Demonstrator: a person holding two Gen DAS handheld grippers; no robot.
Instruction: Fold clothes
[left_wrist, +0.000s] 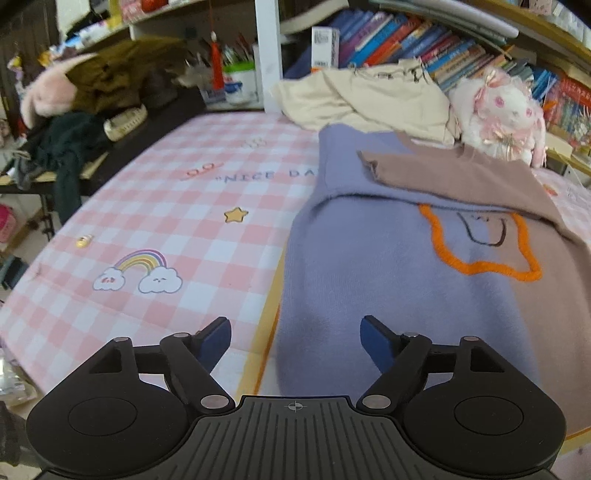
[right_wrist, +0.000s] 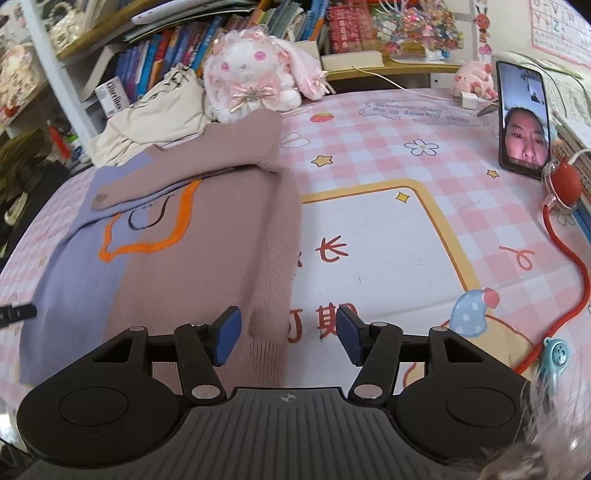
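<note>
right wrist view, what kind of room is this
Probably a child's bedroom or study at home. A pink checked play mat covers the surface where the purple and brown sweater lies, crowded bookshelves stand behind it, and a white bunny plush sits beside them.

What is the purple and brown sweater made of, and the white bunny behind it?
The sweater looks like soft knitted yarn, probably wool or acrylic: fuzzy matte surface, ribbed cuff, raised orange yarn outline. The bunny seems to be fluffy plush fabric, with shiny ribbon bows.
</note>
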